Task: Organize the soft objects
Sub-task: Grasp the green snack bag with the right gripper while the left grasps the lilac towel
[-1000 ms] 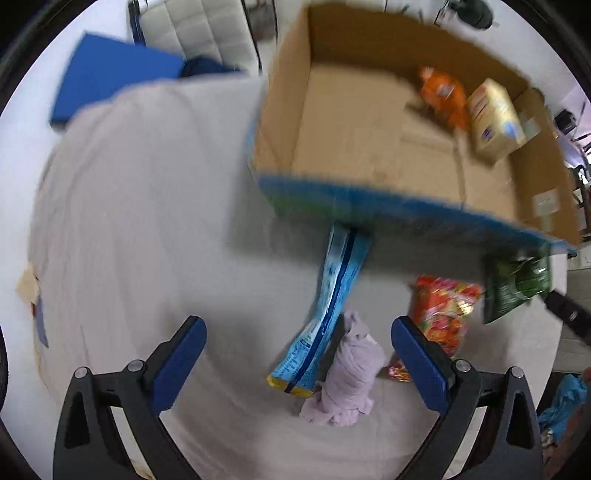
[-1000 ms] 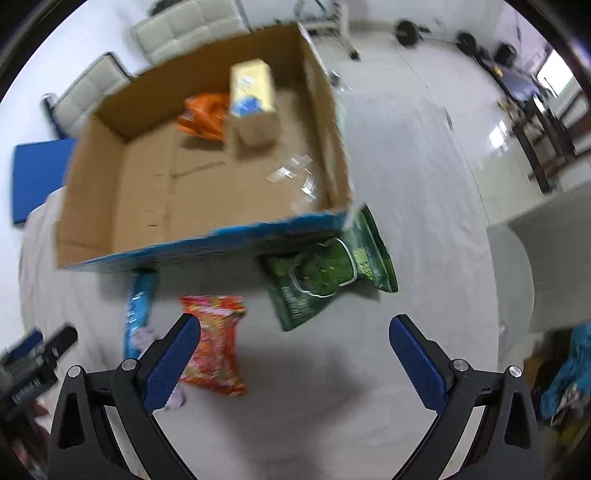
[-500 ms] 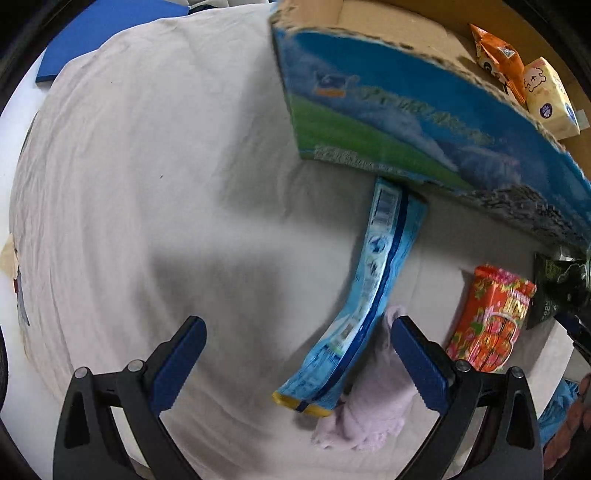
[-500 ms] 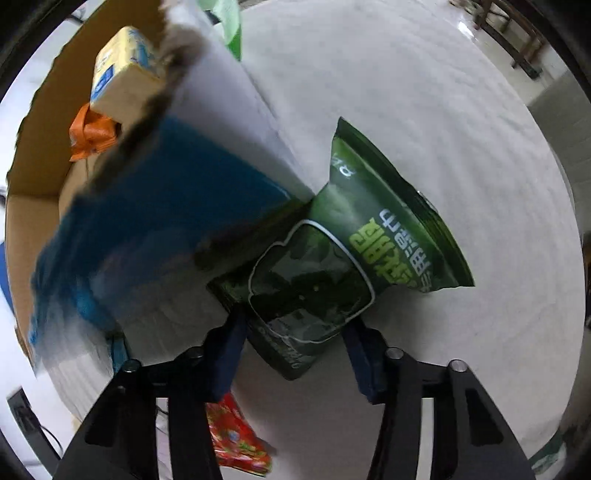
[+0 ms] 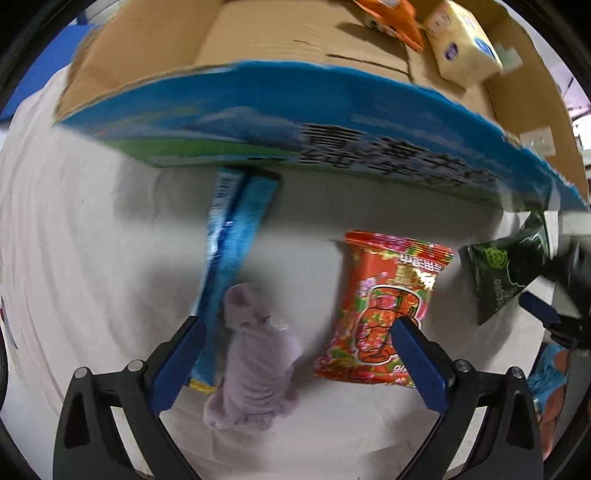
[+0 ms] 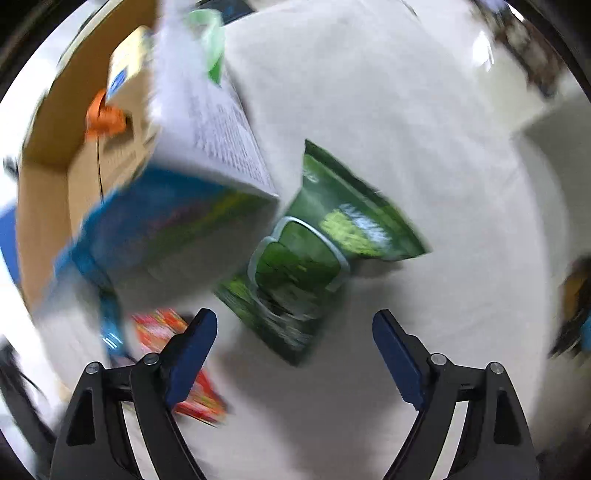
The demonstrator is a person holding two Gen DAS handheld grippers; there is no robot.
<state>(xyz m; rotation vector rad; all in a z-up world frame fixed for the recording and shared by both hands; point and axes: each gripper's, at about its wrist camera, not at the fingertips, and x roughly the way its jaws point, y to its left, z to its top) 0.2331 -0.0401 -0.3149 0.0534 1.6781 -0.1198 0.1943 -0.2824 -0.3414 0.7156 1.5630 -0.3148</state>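
A lilac soft cloth bundle (image 5: pixel 255 354) lies on the white sheet between the jaws of my open left gripper (image 5: pixel 295 354). A long blue packet (image 5: pixel 236 236) lies beside it at the left finger, and a red snack bag (image 5: pixel 384 306) lies by the right finger. My right gripper (image 6: pixel 291 350) is open and empty, just short of a green snack bag (image 6: pixel 314 254) that leans at the corner of the cardboard box (image 6: pixel 166 206). The green bag also shows in the left wrist view (image 5: pixel 506 269).
The open cardboard box (image 5: pixel 295 110) with a blue printed wall holds an orange packet (image 5: pixel 391 18) and a yellow pack (image 5: pixel 461 48). The red bag (image 6: pixel 184 362) shows blurred by my right gripper's left finger. White sheet (image 6: pixel 406 147) spreads to the right.
My left gripper has come down over the lilac bundle, which now sits between its jaws. My right gripper has opened wide again and drawn back from the green bag; its view is motion-blurred.
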